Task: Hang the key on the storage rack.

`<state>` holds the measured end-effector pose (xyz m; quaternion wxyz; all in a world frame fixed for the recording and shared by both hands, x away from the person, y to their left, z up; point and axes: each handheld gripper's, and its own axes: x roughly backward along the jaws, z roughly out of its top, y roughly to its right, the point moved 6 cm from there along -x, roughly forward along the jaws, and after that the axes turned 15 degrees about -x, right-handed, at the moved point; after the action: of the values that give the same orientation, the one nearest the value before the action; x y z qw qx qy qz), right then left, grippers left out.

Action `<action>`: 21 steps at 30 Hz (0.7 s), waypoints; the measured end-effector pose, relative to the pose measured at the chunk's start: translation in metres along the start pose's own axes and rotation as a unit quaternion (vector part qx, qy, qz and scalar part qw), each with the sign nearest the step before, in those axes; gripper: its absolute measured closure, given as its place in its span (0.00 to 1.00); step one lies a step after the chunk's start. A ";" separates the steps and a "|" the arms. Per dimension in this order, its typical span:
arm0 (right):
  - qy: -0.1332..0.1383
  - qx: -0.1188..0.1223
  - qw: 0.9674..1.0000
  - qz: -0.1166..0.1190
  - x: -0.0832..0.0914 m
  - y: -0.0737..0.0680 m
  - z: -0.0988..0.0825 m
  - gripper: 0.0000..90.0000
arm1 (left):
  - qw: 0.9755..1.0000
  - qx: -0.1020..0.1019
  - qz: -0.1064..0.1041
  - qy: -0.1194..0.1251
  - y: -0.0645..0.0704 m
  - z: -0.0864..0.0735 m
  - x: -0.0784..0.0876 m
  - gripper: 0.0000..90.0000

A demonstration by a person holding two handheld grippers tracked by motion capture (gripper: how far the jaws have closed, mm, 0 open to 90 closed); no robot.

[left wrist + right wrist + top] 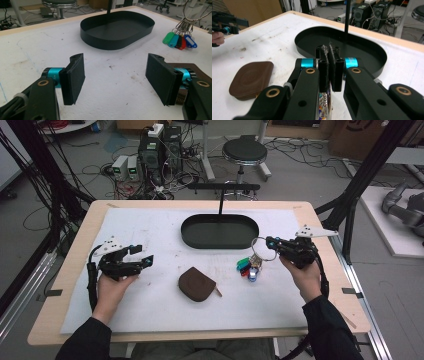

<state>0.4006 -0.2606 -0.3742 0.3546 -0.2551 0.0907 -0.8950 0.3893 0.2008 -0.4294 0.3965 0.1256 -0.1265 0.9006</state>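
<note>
A metal key ring (265,249) with several coloured tags (247,266) hangs from my right gripper (270,242), whose jaws are shut on the ring right of the table's centre. In the right gripper view the pads (329,53) press together, and bits of the ring and tags (325,100) show below them. The tags dangle just above the white mat. My left gripper (142,256) hovers at the left, jaws open with nothing between them (116,80). Far off in the left gripper view hangs the bunch of keys (180,40).
A brown zip pouch (196,284) (252,78) lies on the mat between the hands. A black oval tray (190,237) (110,41) sits behind it, and a thin black pole (220,202) rises at the tray's far side. The wooden table edge frames the mat.
</note>
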 end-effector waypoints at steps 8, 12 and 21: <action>0.012 0.017 1.000 0.003 -0.002 -0.007 0.021 0.98 | 1.000 -0.001 0.001 -0.002 0.000 0.000 0.001 0.35; 0.021 0.021 1.000 0.005 -0.002 -0.009 0.031 0.98 | 1.000 -0.001 0.001 -0.002 0.000 0.000 0.000 0.35; 0.034 0.020 0.999 0.007 -0.002 -0.009 0.049 0.97 | 1.000 -0.002 -0.001 -0.003 0.000 -0.001 0.000 0.35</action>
<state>0.4222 -0.2515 -0.3296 0.3623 -0.2171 0.0868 -0.9023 0.3892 0.2013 -0.4300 0.3974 0.1277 -0.1292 0.8995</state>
